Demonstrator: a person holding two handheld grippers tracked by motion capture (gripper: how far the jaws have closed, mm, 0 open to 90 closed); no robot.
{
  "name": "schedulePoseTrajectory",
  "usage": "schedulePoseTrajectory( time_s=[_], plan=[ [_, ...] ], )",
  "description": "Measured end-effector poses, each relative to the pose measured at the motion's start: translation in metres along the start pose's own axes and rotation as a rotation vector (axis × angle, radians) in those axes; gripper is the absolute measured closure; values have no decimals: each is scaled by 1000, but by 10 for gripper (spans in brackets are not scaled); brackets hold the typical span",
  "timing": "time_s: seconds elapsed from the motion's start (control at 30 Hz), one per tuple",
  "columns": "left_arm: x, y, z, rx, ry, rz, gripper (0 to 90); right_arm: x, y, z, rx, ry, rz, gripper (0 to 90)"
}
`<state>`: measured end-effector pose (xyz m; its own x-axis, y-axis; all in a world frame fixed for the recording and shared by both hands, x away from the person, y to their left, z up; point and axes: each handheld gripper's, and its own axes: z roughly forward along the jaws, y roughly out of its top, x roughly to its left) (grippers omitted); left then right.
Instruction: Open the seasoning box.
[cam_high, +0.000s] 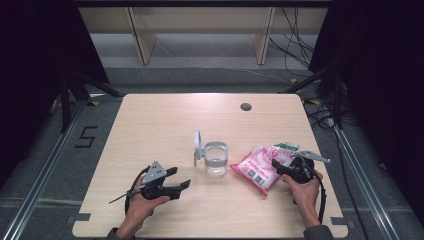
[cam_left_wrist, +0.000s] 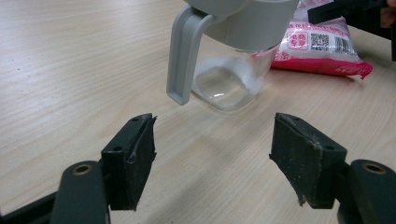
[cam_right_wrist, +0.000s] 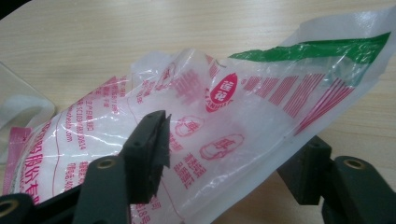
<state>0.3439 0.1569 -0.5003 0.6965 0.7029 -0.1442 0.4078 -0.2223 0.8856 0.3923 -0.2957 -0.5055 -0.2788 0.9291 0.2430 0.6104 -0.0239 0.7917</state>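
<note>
1. A pink-and-white printed plastic bag (cam_high: 260, 167) lies on the pale wooden surface (cam_high: 165, 120), at about four o'clock from its centre, with its green-striped end pointing toward two o'clock.
2. The right gripper (cam_high: 286, 169) sits at the bag's three o'clock edge; in the right gripper view its jaws stand apart on either side of the crumpled bag (cam_right_wrist: 224, 135), one in front of the film and one behind it, with no pad pressing the film.
3. A clear glass jar (cam_high: 216, 159) with a grey collar stands just beside the bag at its nine o'clock, its grey lid (cam_high: 197, 146) swung upright.
4. The left gripper (cam_high: 181, 181) rests at seven o'clock from the jar, its jaws wide apart and holding nothing, pointed at the jar (cam_left_wrist: 229, 79) in the left gripper view.
</note>
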Motion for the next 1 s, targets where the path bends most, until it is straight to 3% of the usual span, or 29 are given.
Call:
schedulePoseTrajectory(
  time_s=[0.03,0.07,0.1,0.13,0.17,0.2,0.23,0.3,0.37,0.4,0.43,0.63,0.67,0.7,0.73,0.77,0.8,0.83,0.87,1.0],
  plan=[
    [0,0,0,1,1,-2,298,1,1,0,9,-18,-1,431],
    [0,0,0,5,1,4,298,6,0,1,15,-2,71,445],
    [1,0,0,5,-2,23,299,1,1,3,5,-9,-3,461],
    [1,0,0,6,0,18,299,0,1,4,10,-17,-11,476],
    [1,0,0,6,0,18,299,4,1,4,23,-12,31,497],
    [0,0,0,8,4,-1,298,0,1,7,5,-14,-14,518],
    [-1,0,1,-2,4,-14,298,0,1,8,8,-8,-12,531],
    [2,1,0,1,-6,21,299,-1,2,9,20,-26,1,558],
    [0,0,1,7,4,-2,299,-2,2,12,-6,-9,7,580],
    [1,-1,1,4,-5,1,299,2,2,11,10,-14,60,592],
    [0,-1,1,7,-2,1,299,-2,3,12,7,-3,13,611],
    [0,0,1,6,0,1,299,-2,5,12,18,-34,-14,734],
    [-1,0,1,-2,-1,-7,299,3,4,11,19,-22,48,762],
    [1,-1,2,3,-8,-1,300,1,4,12,4,-27,23,800],
    [0,-1,2,0,-8,-8,299,2,5,11,15,-16,34,823],
    [0,-1,2,2,-10,-1,299,-2,6,11,9,-7,-17,858],
    [0,-1,2,6,-9,1,299,-2,6,13,-9,-2,-28,877],
    [0,-1,2,3,-10,1,299,-1,7,13,15,-19,-42,894],
    [0,-1,2,7,-11,2,299,1,7,15,-6,-11,-37,900],
    [-1,-1,2,11,-14,12,298,2,8,13,5,-15,-60,900]
  ],
)
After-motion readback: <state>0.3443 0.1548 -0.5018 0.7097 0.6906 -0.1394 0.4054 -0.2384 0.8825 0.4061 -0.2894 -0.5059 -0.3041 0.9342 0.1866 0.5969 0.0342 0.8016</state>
